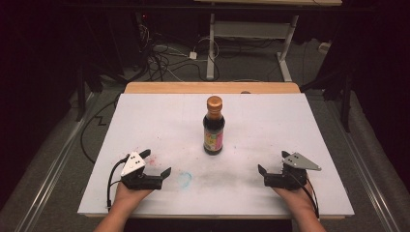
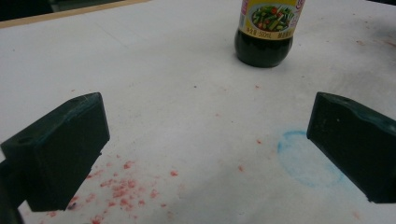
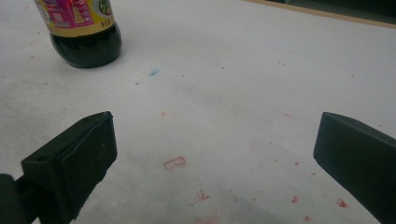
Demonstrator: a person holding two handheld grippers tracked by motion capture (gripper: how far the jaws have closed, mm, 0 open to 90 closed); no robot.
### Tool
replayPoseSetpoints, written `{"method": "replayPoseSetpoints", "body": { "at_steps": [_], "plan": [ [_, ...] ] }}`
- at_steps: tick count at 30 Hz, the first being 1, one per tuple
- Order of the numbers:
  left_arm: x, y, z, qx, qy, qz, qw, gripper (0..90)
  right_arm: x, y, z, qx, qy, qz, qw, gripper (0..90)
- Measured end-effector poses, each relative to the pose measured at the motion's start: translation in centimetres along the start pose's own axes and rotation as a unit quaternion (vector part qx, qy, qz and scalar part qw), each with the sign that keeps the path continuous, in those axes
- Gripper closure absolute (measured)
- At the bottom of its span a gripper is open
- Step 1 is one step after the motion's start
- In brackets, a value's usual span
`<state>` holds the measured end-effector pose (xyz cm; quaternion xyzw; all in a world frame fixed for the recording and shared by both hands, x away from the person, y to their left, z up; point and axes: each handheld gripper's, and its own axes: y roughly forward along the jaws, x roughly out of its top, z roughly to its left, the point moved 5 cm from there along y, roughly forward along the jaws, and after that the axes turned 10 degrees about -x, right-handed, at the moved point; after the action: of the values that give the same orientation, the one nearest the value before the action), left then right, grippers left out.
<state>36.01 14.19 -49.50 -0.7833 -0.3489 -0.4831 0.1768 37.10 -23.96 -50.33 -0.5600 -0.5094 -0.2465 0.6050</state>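
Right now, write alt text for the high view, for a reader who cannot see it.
A dark sauce bottle with a gold cap stands upright at the middle of a white table. Nearer the camera, the left gripper and right gripper rest at either side, jaws open, holding nothing. A faint blue ring marks the table.

The right gripper gapes wide over the stained white tabletop; a dark glass sauce bottle stands ahead-left, well apart.
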Motion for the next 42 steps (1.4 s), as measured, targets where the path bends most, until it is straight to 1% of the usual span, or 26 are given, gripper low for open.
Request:
{"method": "replayPoseSetpoints", "body": {
  "at_steps": [4, 10, 19, 26, 28, 29, 30, 31, 33, 34, 35, 36, 37, 38, 39, 40, 41, 42],
  "plan": [
    [0.13, -0.11, 0.03, -0.002, -0.003, -0.006, 1.0000, 0.0, 0.00, -0.06, -0.06, -0.002, 0.005, -0.003, 1.0000, 0.0],
    [-0.01, -0.05, -0.07, -0.004, 0.002, 0.000, 1.0000, 0.0, 0.00, -0.05, -0.08, -0.003, 0.005, -0.003, 1.0000, 0.0],
    [-0.01, -0.08, -0.09, -0.005, 0.003, -0.002, 1.0000, 0.0, -0.01, -0.09, -0.07, -0.003, 0.006, -0.004, 1.0000, 0.2],
    [-0.12, -0.07, -0.19, -0.008, 0.007, 0.002, 0.9999, 0.8, -0.01, -0.10, -0.12, -0.001, 0.006, -0.006, 1.0000, 3.0],
    [-0.11, -0.07, -0.18, -0.008, 0.005, 0.003, 1.0000, 1.8, 0.00, -0.14, -0.16, -0.002, 0.007, -0.009, 0.9999, 6.4],
    [-0.11, -0.06, -0.15, -0.007, 0.004, 0.003, 1.0000, 3.9, 0.00, -0.21, -0.19, -0.002, 0.011, -0.011, 0.9999, 11.4],
    [-0.10, -0.05, -0.15, -0.008, 0.002, 0.003, 1.0000, 3.9, 0.00, -0.21, -0.19, -0.002, 0.011, -0.011, 0.9999, 11.4],
    [-0.10, -0.05, -0.14, -0.009, 0.001, 0.005, 0.9999, 4.1, 0.00, -0.24, -0.19, -0.001, 0.011, -0.013, 0.9999, 16.0],
    [-0.09, -0.09, -0.17, -0.012, 0.000, 0.005, 0.9999, 9.1, 0.00, -0.26, -0.08, 0.001, 0.006, -0.013, 0.9999, 20.2],
    [-0.12, -0.11, -0.24, -0.015, 0.001, 0.006, 0.9999, 9.1, 0.00, -0.26, -0.08, 0.001, 0.006, -0.013, 0.9999, 20.2],
    [-0.16, -0.12, -0.30, -0.017, 0.002, 0.007, 0.9998, 11.1, 0.00, -0.26, -0.07, 0.001, 0.006, -0.013, 0.9999, 23.3],
    [-0.18, -0.13, -0.33, -0.019, 0.005, 0.007, 0.9998, 13.1, 0.01, -0.29, -0.06, 0.002, 0.004, -0.015, 0.9999, 29.7],
    [-0.20, -0.13, -0.36, -0.020, 0.005, 0.008, 0.9998, 13.1, 0.01, -0.29, -0.06, 0.002, 0.004, -0.015, 0.9999, 29.7],
    [-0.21, -0.13, -0.35, -0.020, 0.005, 0.009, 0.9998, 13.1, 0.01, -0.34, 0.00, 0.002, 0.004, -0.016, 0.9999, 37.7],
    [-0.20, -0.13, -0.34, -0.019, 0.005, 0.009, 0.9998, 13.1, 0.01, -0.34, 0.00, 0.002, 0.004, -0.016, 0.9999, 37.7],
    [-0.19, -0.13, -0.35, -0.019, 0.005, 0.008, 0.9998, 13.1, 0.02, -0.38, 0.01, 0.002, 0.002, -0.018, 0.9998, 42.3],
    [-0.20, -0.13, -0.35, -0.019, 0.005, 0.008, 0.9998, 13.0, 0.04, -0.42, 0.02, 0.000, -0.001, -0.021, 0.9998, 49.1],
    [-0.19, -0.13, -0.36, -0.019, 0.006, 0.008, 0.9998, 13.0, 0.04, -0.44, 0.05, 0.000, 0.001, -0.019, 0.9998, 52.9]
  ]
}}
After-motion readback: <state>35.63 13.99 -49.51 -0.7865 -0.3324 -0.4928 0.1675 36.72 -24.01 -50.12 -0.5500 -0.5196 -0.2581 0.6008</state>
